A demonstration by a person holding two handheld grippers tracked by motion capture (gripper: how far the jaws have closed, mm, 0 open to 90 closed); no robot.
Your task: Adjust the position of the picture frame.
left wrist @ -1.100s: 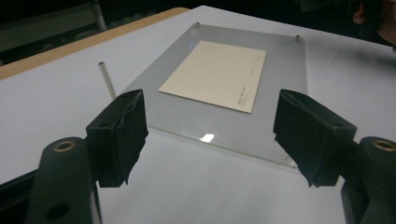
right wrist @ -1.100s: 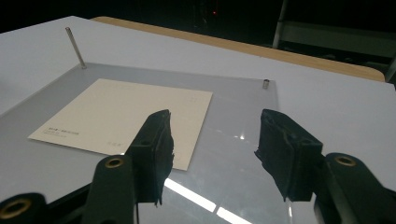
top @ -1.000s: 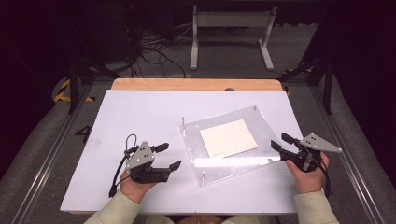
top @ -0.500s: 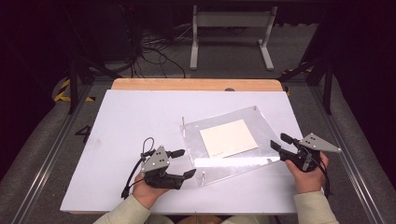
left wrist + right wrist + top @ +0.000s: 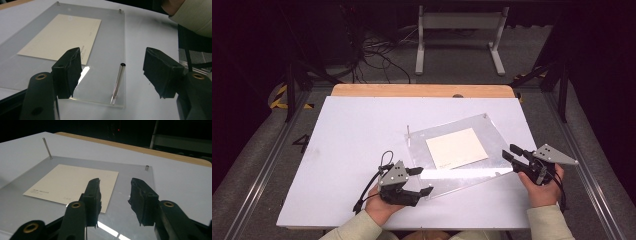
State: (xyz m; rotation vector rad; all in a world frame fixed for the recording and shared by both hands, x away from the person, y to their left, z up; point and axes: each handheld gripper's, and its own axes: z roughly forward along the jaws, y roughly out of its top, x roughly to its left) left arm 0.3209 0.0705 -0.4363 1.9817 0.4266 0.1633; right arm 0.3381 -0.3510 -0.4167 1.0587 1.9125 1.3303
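My left gripper (image 5: 113,75) has its jaws wide apart and empty, aimed at the near corner of the clear plastic sheet (image 5: 472,172) on the white table (image 5: 357,135). A thin metal pin (image 5: 117,83) lies in the gap between them, nearer my right-hand jaw, just inside the sheet's front edge. I judge that pin to be what I am going for. To do it well I should shift across until it lies midway between the jaws, drop low enough that the pads meet its sides rather than ride over it, and close slowly, since a thin round pin on smooth plastic will likely roll or skid away.

My right gripper (image 5: 113,201) has its jaws moderately apart, holding nothing, hovering at the sheet's other end. It could steady that edge if the sheet slides.

The cream card (image 5: 62,36) lies beyond my left jaw.

From the left gripper view I see the lying pin clearly; from above it is too small to make out. The right gripper view shows an upright pin (image 5: 47,148) standing at the far corner and a short stud (image 5: 147,167) ahead of my right-hand jaw. The high view alone gives both hands at once, well apart.
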